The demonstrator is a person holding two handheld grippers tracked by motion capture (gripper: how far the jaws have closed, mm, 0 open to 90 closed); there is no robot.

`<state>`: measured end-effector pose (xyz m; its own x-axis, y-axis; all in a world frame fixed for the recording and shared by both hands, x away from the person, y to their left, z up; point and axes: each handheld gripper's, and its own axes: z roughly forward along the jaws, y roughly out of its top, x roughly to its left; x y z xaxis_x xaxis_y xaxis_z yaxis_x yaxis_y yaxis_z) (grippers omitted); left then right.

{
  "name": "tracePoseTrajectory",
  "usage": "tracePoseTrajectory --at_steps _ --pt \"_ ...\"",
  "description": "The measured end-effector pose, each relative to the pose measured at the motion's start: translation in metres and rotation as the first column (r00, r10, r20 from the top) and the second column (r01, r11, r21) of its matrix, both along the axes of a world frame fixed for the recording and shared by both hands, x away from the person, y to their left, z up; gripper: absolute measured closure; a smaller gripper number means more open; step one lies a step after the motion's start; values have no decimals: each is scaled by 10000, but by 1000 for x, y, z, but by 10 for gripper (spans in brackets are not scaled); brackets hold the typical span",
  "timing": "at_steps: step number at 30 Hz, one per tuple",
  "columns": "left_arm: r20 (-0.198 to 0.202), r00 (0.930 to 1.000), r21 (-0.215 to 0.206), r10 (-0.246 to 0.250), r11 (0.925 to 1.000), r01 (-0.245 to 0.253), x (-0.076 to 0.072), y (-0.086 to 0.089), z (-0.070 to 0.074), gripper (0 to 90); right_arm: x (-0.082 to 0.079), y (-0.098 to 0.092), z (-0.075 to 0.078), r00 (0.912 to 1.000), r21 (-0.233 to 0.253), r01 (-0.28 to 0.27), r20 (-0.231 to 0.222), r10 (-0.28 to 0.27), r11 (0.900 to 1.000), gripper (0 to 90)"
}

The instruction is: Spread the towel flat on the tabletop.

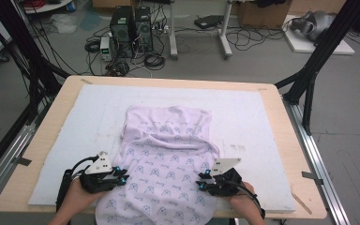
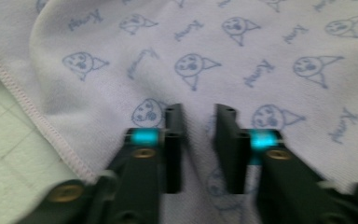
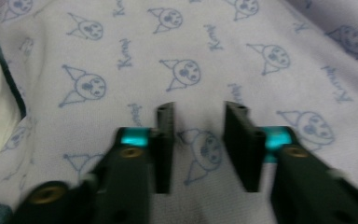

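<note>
Lilac printed cloth point(image 1: 168, 159) lies rumpled on the white mat point(image 1: 75, 122), its long axis running away from the person and its near end hanging over the table edge. The left gripper point(image 1: 122, 177) and right gripper point(image 1: 200, 183) flank that near part, jaws spread over the fabric, likely placed to pinch both side hems and pull it flat.

Soft matt printed cloth towel point(image 1: 168, 154), pale wooden table point(image 1: 281, 122)
</note>
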<state>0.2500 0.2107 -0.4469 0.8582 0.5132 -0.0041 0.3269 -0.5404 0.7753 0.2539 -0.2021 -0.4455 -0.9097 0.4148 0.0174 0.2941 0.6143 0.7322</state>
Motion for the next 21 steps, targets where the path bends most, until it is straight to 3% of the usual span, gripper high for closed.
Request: tracePoseTrajectory --at_steps 2,4,8,10,13,14,16,17,18,21 --pt "387 9992 200 35 9998 -43 -7 -2 0 860 -2 0 -2 9999 171 -159 27 158 9997 848" --pt "453 9989 226 122 9997 -132 -14 -2 0 869 -6 -1 -2 9997 235 -216 104 213 9995 868" --pt "503 9987 51 80 10000 -83 -39 3 4 872 -22 -7 -1 9986 326 -520 35 519 9981 875" --pt "335 9994 -41 -129 9999 131 -56 6 8 873 -34 -12 3 9966 361 -819 -69 822 9960 876" --pt "212 9987 -193 -466 9987 470 -80 8 17 854 -54 -18 16 9853 932 -1641 -315 1677 9820 852" --pt "188 9987 -217 -469 9986 474 -83 8 20 801 -57 -20 21 9827 1067 -1780 -334 1824 9782 804" --pt "301 9989 -207 -364 9991 371 -81 7 24 602 -53 -22 29 9864 1086 -1609 -169 1637 9810 723" --pt "385 9989 -270 -272 9992 283 -75 6 24 558 -48 -22 31 9910 860 -1330 -13 1336 9874 672" --pt "474 9985 -278 -260 9992 274 -68 6 24 554 -40 -20 30 9955 627 -949 82 946 9935 644" --pt "630 9980 -223 -81 9997 95 -46 1 20 562 -23 -15 21 9983 37 -570 158 569 9984 586"
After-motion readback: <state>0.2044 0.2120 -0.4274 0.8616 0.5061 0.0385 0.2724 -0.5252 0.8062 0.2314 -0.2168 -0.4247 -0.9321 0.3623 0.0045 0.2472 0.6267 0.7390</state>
